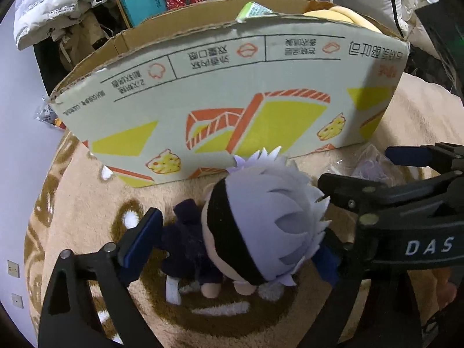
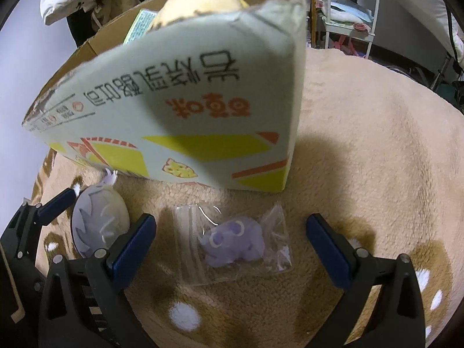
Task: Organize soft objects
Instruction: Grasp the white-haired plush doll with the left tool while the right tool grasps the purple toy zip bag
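Observation:
A plush doll (image 1: 255, 226) with silver spiky hair, a black blindfold and a dark outfit lies on the beige rug (image 1: 87, 203), in front of the box. My left gripper (image 1: 237, 237) stands open around it; the left pad (image 1: 142, 243) is close beside the dark body and the right pad is mostly hidden under the head. A small purple plush in a clear zip bag (image 2: 232, 243) lies between the wide-apart fingers of my open right gripper (image 2: 230, 223), touching neither pad. The doll's head (image 2: 98, 226) shows at the left of the right wrist view.
An open printed cardboard box (image 1: 232, 87) stands on the rug right behind both toys, with a yellow plush (image 1: 342, 14) and a green packet (image 1: 255, 8) inside. A white padded jacket (image 1: 52, 0), a teal case (image 1: 142, 3) and a white rack (image 2: 348, 14) crowd the back.

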Demonstrator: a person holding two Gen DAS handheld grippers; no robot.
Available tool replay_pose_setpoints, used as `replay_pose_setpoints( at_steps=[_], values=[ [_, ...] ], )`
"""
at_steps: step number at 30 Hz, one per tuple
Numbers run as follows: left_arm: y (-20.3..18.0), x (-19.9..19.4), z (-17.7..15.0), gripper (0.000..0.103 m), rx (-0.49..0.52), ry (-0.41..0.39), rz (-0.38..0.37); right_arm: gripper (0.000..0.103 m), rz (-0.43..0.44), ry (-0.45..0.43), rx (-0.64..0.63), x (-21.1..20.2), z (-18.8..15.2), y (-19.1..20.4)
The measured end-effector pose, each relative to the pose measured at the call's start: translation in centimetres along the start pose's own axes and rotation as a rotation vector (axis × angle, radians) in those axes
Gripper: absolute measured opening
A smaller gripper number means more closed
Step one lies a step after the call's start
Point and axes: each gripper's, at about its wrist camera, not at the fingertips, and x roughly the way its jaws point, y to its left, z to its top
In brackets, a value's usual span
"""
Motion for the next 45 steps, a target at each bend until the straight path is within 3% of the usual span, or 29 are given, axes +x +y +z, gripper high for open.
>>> replay_pose_setpoints(
  at_steps=[4, 9, 14, 25, 31, 45],
  values=[
    [-0.4, -0.4, -0.2, 0.082, 0.016, -0.013, -0.013, 0.103, -0.023, 0.020, -0.030, 0.7, -0.1, 0.9],
    [-1.3, -1.1, -0.5, 0.077, 0.031, -0.027, -0.014, 0.101, -0.052, 0.032, -0.042, 1.2, -0.4, 1.4],
    [-1.3, -2.0, -0.7, 0.073, 0.016, -0.032, -0.030, 0.080, -0.105, 0.017, -0.033, 0.8, -0.6, 1.5],
    [0.4, -2.9, -0.8, 0.069, -0.024, -0.036, -0.034, 0.080, -0.096, 0.019, -0.034, 1.0, -0.8, 1.2],
    [2.3, -3.2, -0.8, 0.069, -0.108, -0.030, -0.041, 0.079, -0.099, 0.019, -0.042, 1.1, -0.8, 0.4],
    [4.1, -5.2, -0.9, 0.069, -0.171, -0.064, -0.057, 0.078, -0.100, -0.051, -0.090, -0.6, -2.2, 1.8]
  ],
)
